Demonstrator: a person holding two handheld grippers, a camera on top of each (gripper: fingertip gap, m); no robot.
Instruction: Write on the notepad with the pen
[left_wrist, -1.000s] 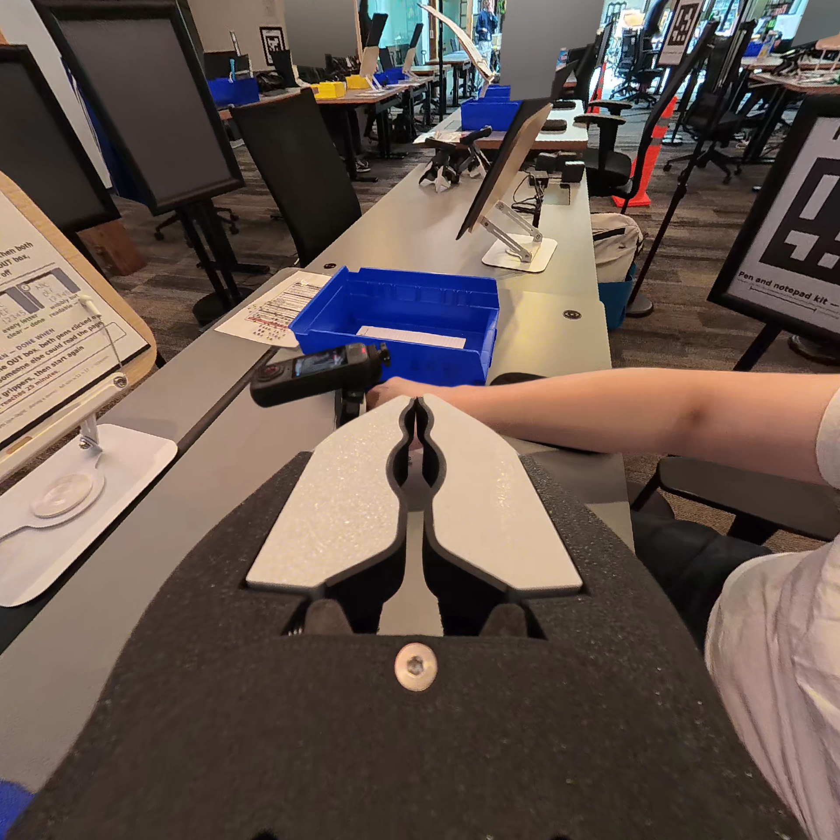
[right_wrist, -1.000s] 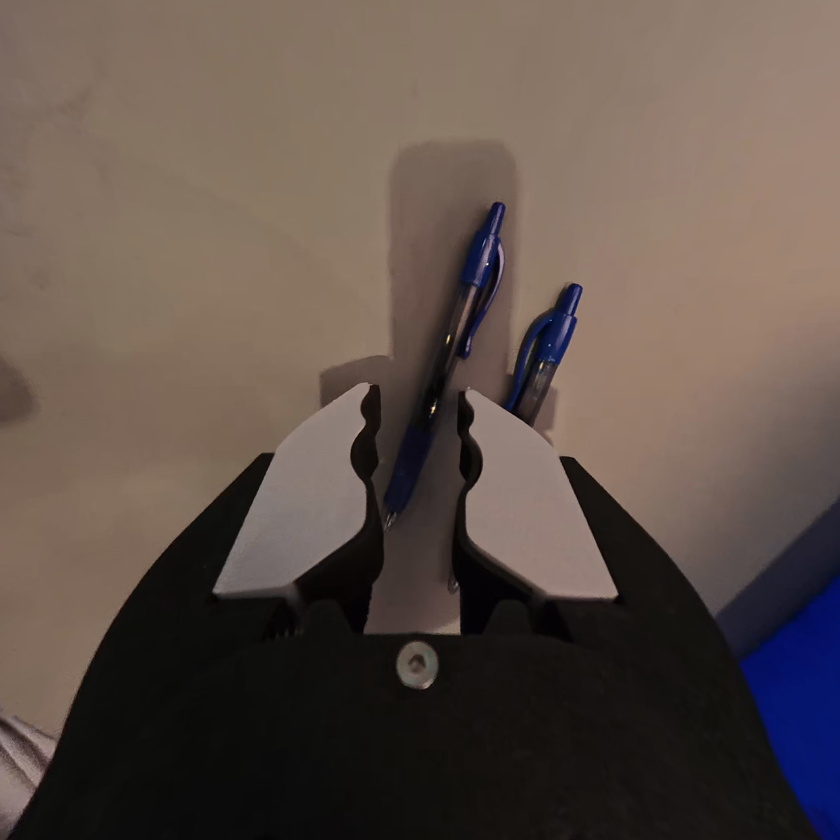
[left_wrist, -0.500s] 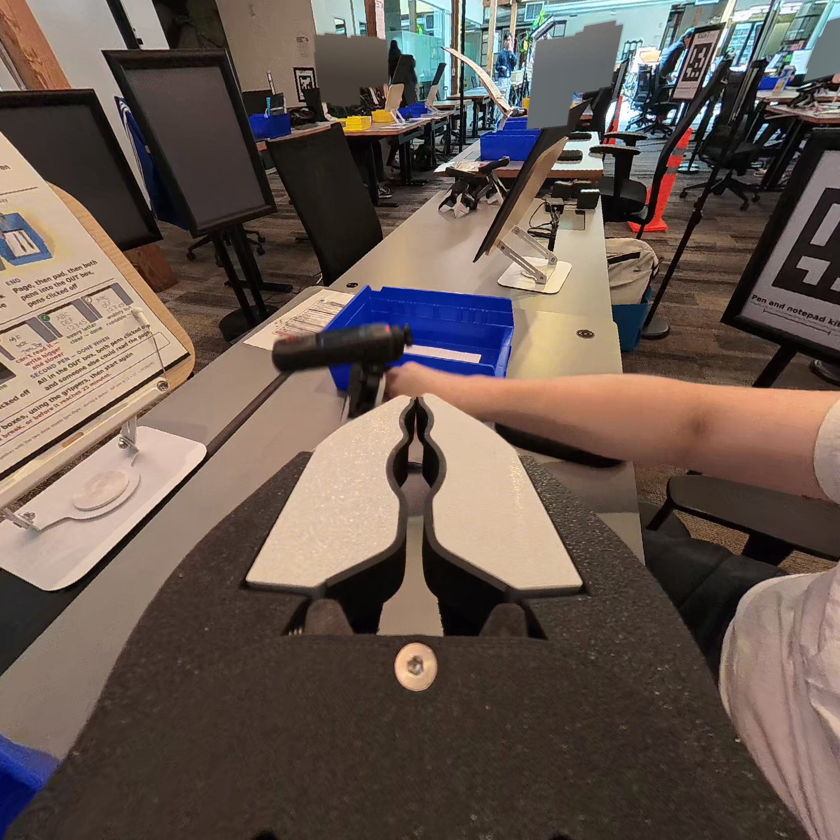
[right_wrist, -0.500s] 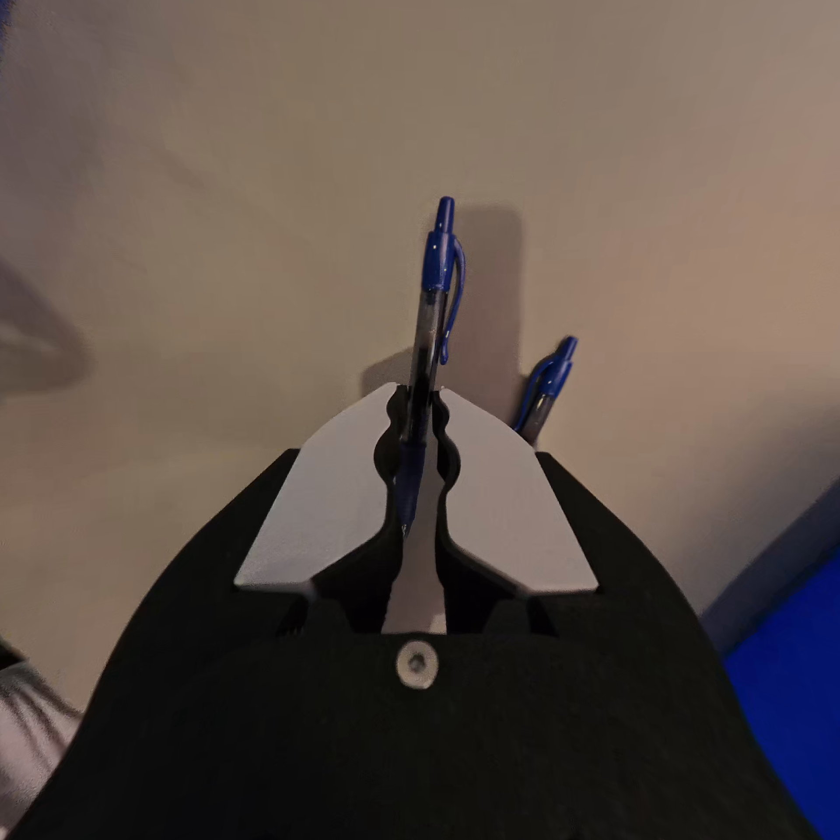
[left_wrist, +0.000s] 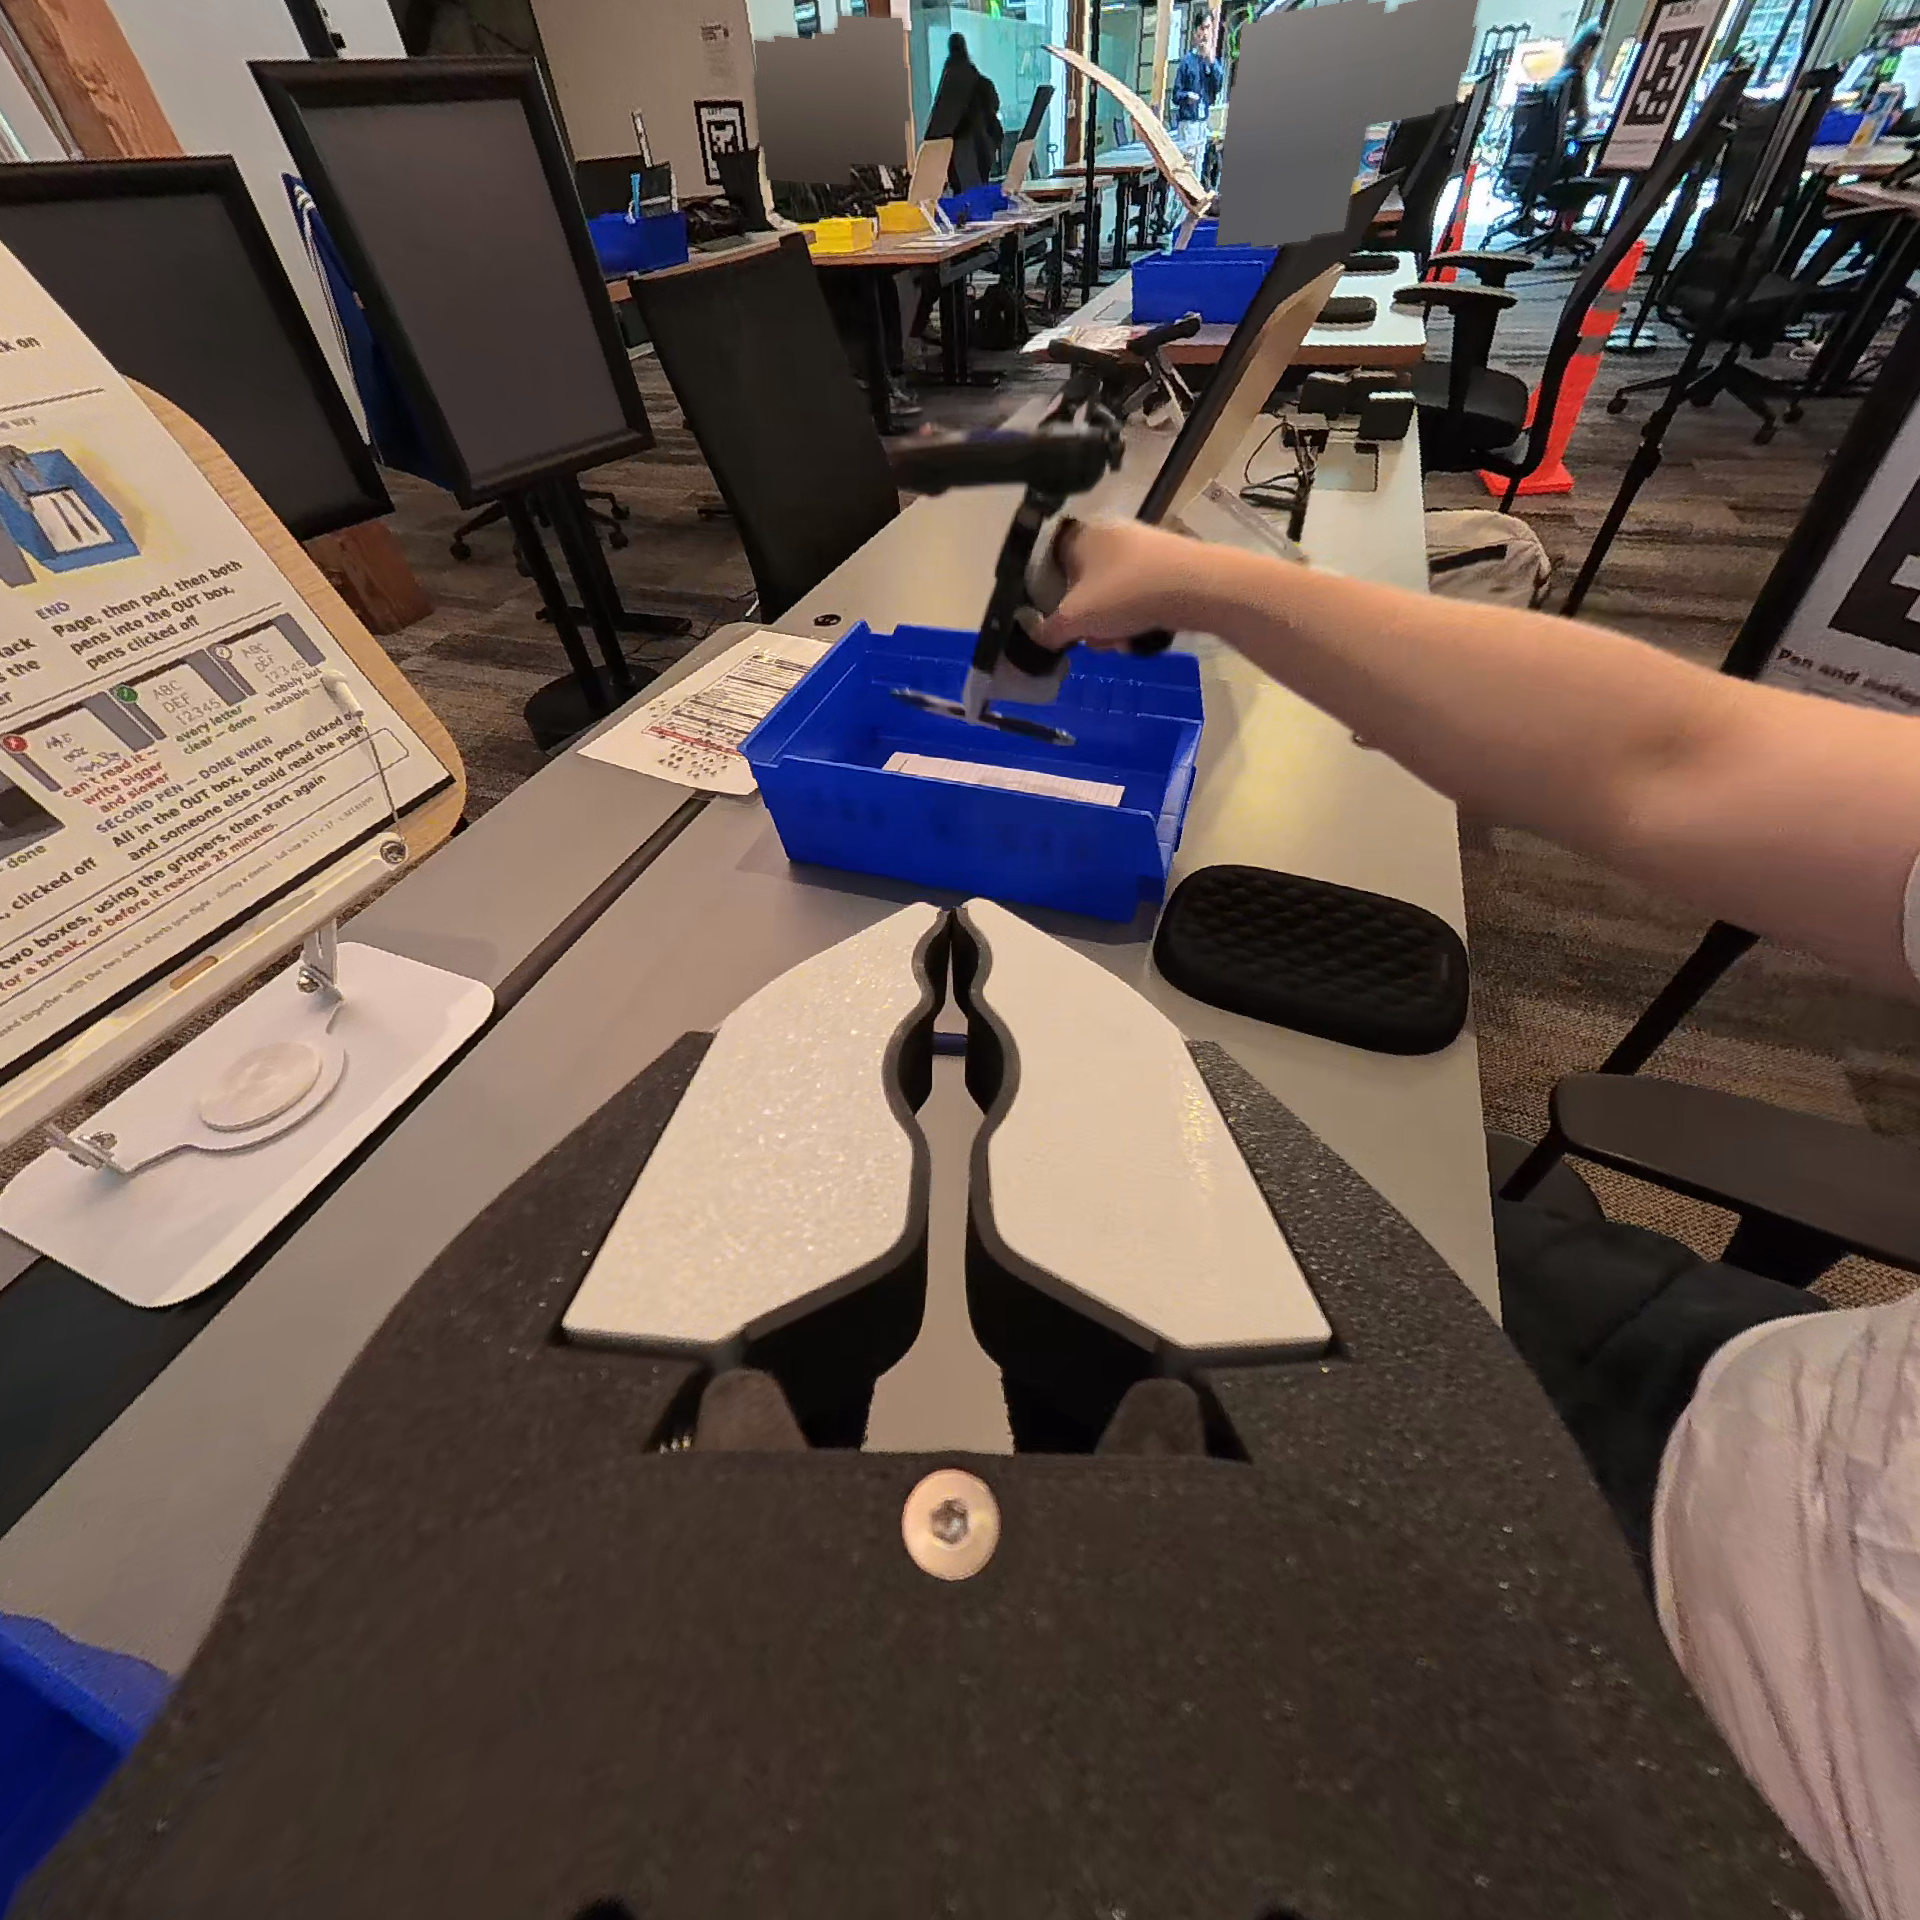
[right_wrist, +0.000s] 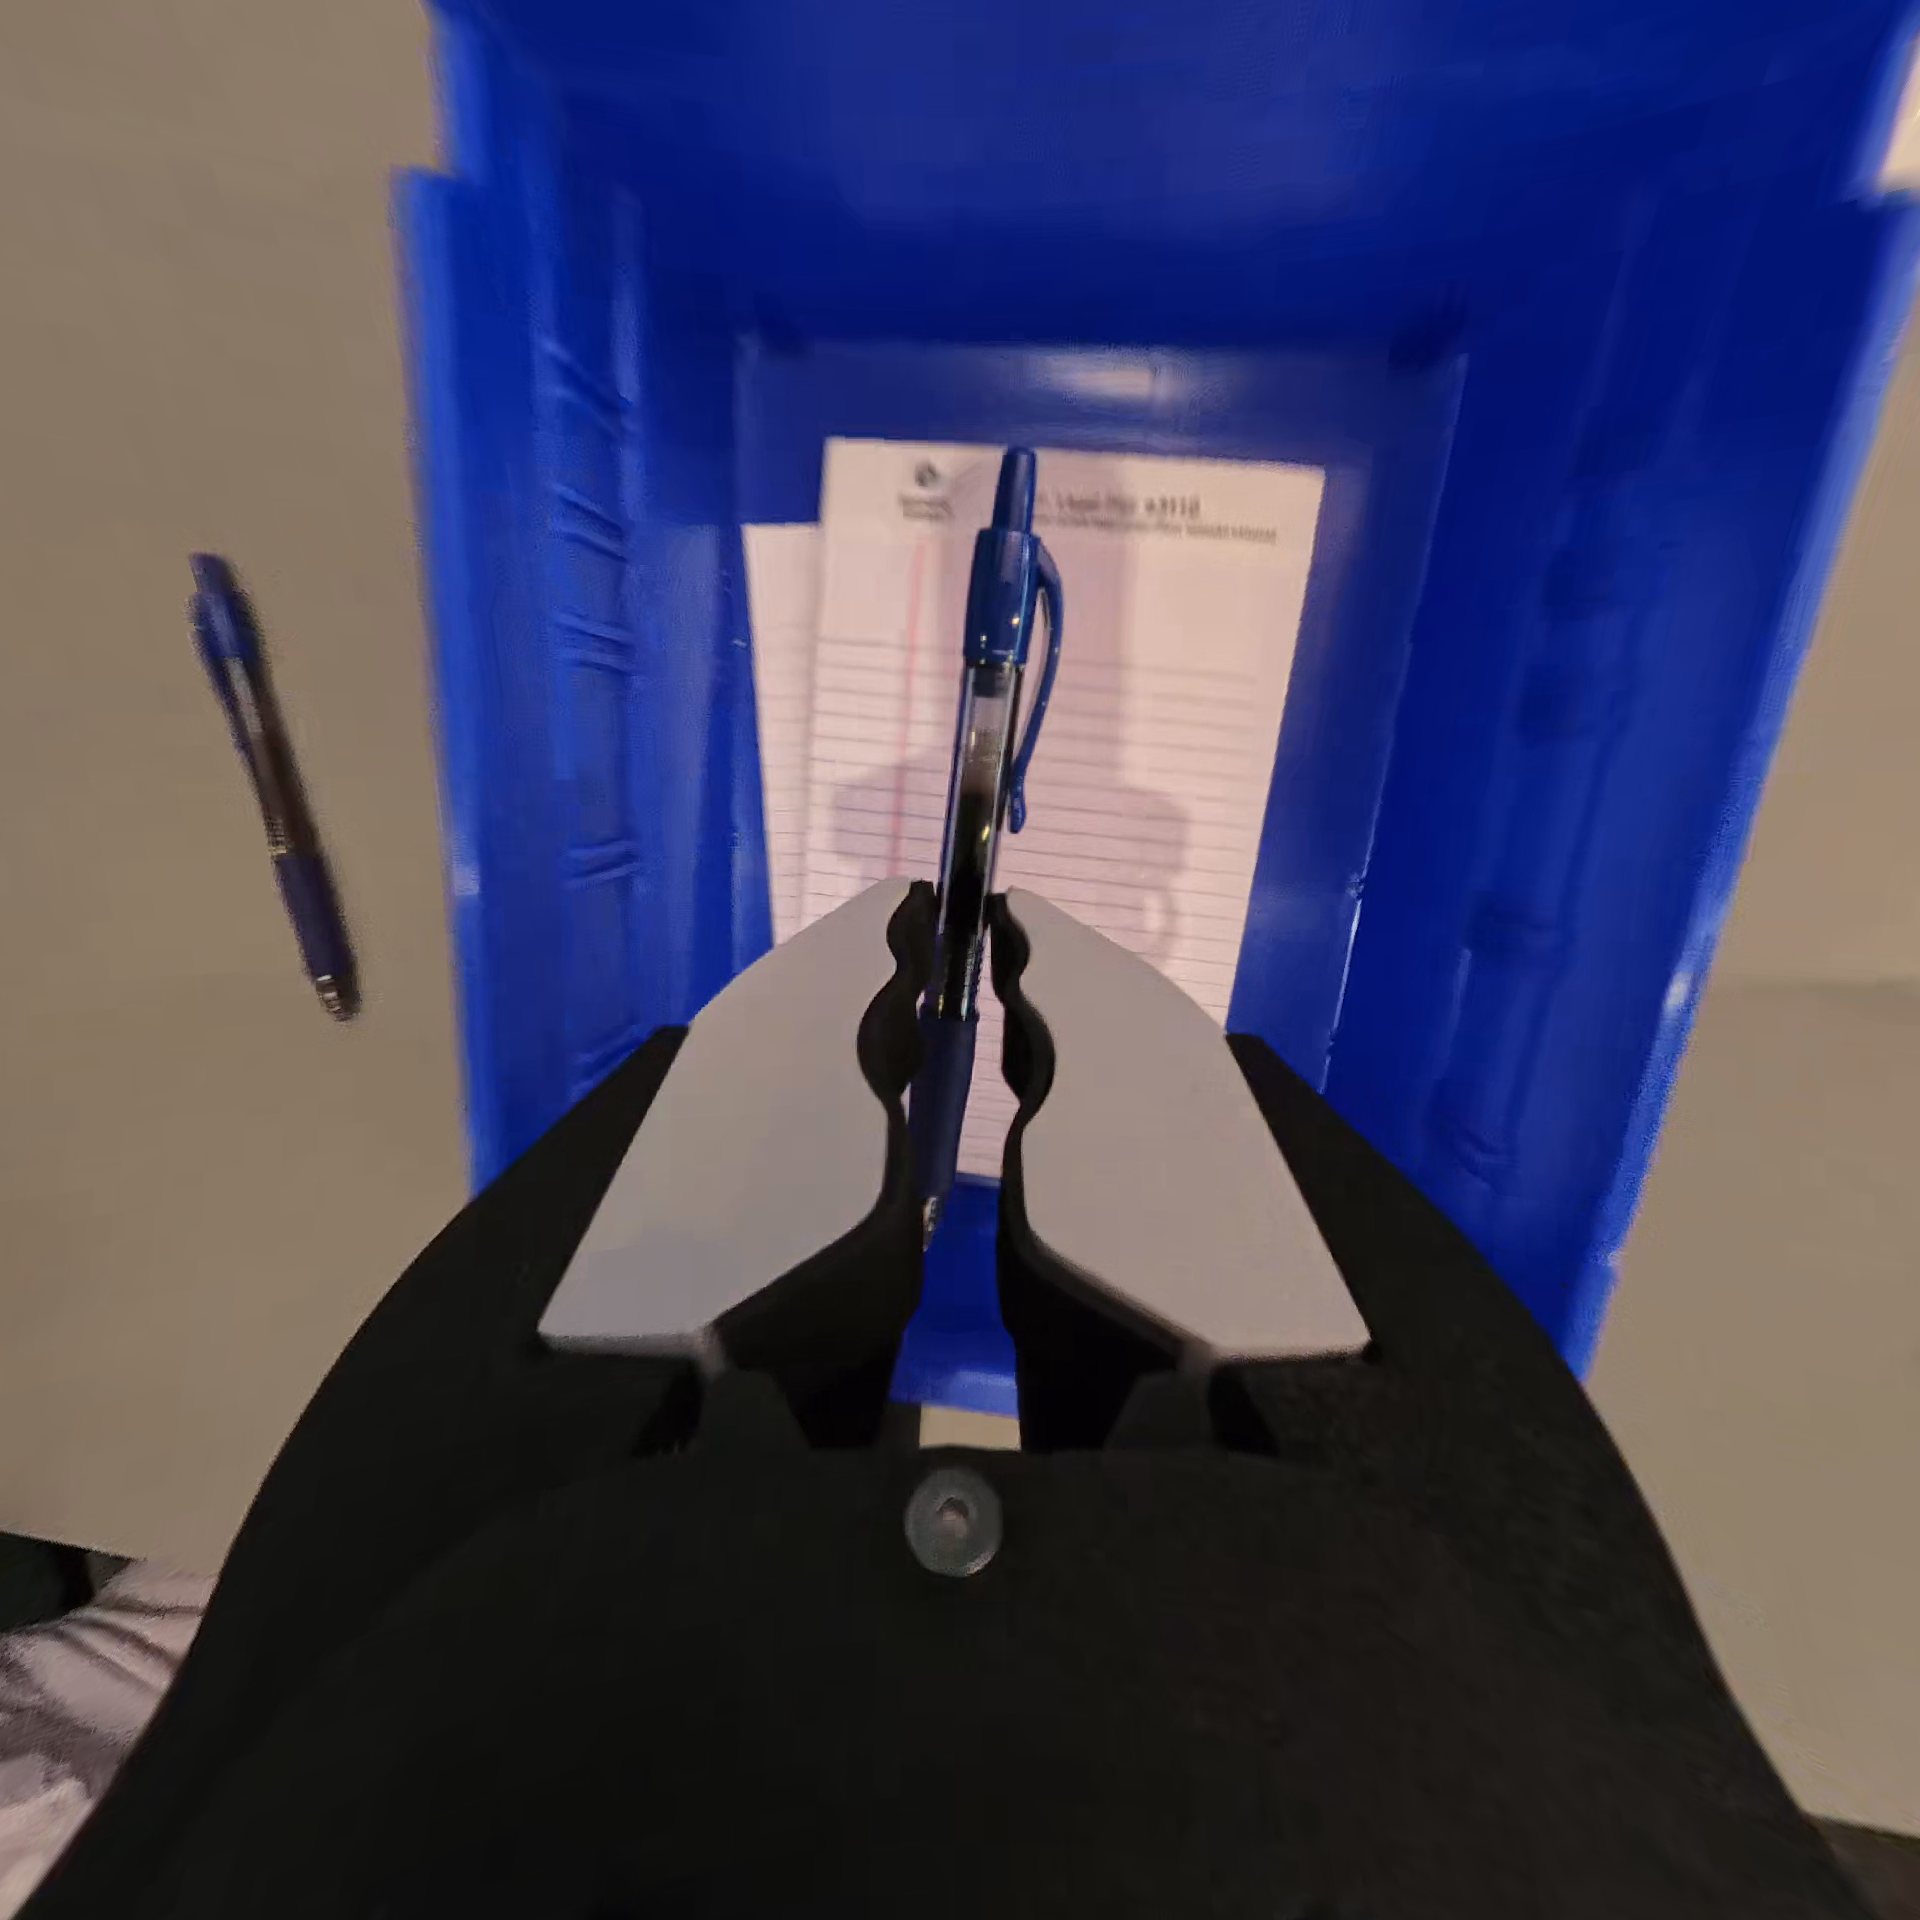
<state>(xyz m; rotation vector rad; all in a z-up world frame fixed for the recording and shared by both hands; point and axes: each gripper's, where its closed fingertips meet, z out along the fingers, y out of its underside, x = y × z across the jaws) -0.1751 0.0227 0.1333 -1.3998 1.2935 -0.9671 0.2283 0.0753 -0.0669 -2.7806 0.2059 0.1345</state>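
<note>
— Blue plastic everywhere on this grey counter (left_wrist: 582, 997). What lies along its left edge?

— An instruction board (left_wrist: 156, 665) propped on a white stand, then a printed sheet (left_wrist: 717, 717) touching the left wall of the blue bin (left_wrist: 966, 821). From above, a spare pen (right_wrist: 272, 784) lies on the counter just left of the bin, apart from it.

— And the left claw (left_wrist: 951, 920)?

— Clenched, tips meeting, nothing visibly between them; it sits at the near edge, pointing toward the bin.

— The notepad?

— Flat on the bin's floor: the notepad (right_wrist: 1122, 727), white and ruled, with another white sheet (right_wrist: 779, 727) peeking from under its left side.

— Who has the pen?

— The right claw (right_wrist: 953, 894), raised over the bin in the person's hand (left_wrist: 1101, 597), is grasping the pen (right_wrist: 992, 717) by its barrel. The clicker end points away from the camera, the tip back between the fingers (right_wrist: 748, 1132). The pen hangs above the pad, not touching it.

— Anything to the right?

— A black wrist rest (left_wrist: 1309, 956) just beside the bin's right corner, near the counter's right edge.
</note>
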